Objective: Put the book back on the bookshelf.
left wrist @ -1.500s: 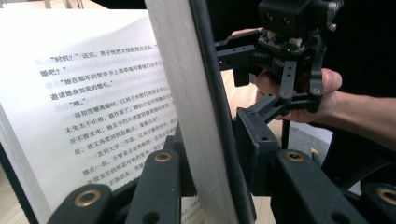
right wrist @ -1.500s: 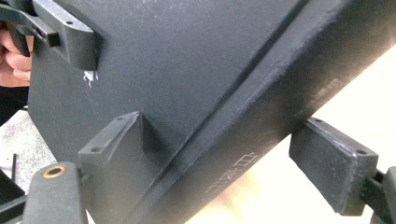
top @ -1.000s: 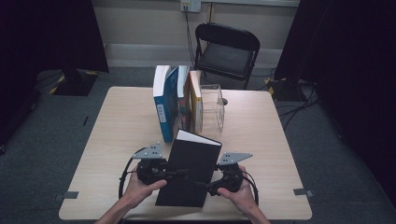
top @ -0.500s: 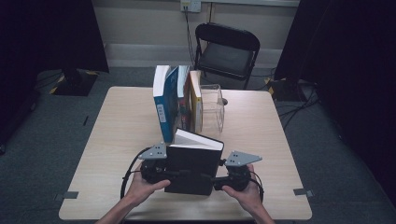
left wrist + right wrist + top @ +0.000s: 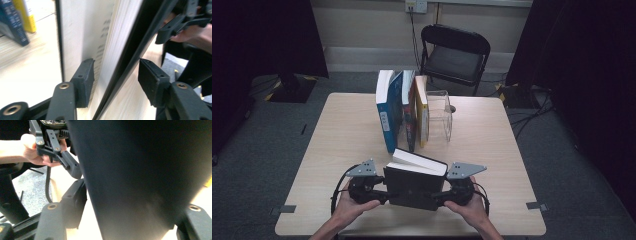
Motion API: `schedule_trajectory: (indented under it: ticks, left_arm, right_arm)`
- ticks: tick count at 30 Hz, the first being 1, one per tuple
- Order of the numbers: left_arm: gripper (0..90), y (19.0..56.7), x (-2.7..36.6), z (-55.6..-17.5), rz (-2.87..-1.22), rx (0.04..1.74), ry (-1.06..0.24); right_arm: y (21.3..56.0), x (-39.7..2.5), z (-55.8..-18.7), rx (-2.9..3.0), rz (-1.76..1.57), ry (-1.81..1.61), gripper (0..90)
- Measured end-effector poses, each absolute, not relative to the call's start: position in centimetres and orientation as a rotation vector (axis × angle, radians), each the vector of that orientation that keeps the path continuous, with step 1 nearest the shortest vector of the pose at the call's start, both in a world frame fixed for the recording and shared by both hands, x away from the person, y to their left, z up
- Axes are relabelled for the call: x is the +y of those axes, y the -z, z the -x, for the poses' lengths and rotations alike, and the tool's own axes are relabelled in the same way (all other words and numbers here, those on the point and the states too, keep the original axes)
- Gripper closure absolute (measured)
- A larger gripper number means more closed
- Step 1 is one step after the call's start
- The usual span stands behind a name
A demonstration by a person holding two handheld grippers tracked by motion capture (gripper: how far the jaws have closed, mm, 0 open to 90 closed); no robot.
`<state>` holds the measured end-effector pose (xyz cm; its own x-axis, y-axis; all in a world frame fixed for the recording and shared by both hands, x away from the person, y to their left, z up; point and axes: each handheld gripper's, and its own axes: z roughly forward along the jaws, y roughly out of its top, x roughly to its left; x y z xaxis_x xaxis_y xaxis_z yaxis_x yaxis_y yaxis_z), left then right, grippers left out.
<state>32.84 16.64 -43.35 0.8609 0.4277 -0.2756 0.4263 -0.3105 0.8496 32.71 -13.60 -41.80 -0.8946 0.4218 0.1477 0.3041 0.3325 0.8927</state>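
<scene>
Book (image 5: pixel 414 187) raised upright since a second ago.
We clamp it: left gripper (image 5: pixel 379 195) at nine o'clock, right gripper (image 5: pixel 443 198) at three.

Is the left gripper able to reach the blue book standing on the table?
Probably not right now. The left gripper is busy holding one side of the black book, and that book stands between it and the blue book.
</scene>
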Motion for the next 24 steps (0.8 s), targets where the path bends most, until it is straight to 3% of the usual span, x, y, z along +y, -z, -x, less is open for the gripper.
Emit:
schedule_trajectory:
  ticks: [8,11,17,24]
  left_arm:
    - [43.4,43.5,16.8,-32.8,-1.947,0.644,-0.037]
    - [36.6,44.2,17.6,-32.6,-1.994,0.69,-0.076]
    - [35.1,44.9,18.6,-33.2,-1.983,0.769,-0.08]
    - [21.5,46.6,18.7,-34.8,-2.085,0.833,-0.145]
  right_arm:
    - [41.2,-12.6,-33.3,2.456,-0.667,-1.649,30.5]
    - [41.1,-12.8,-33.0,2.468,-0.629,-1.639,47.6]
    - [40.6,-12.3,-32.1,2.476,-0.574,-1.525,51.1]
    - [40.4,-13.5,-32.7,2.429,-0.656,-1.491,52.0]
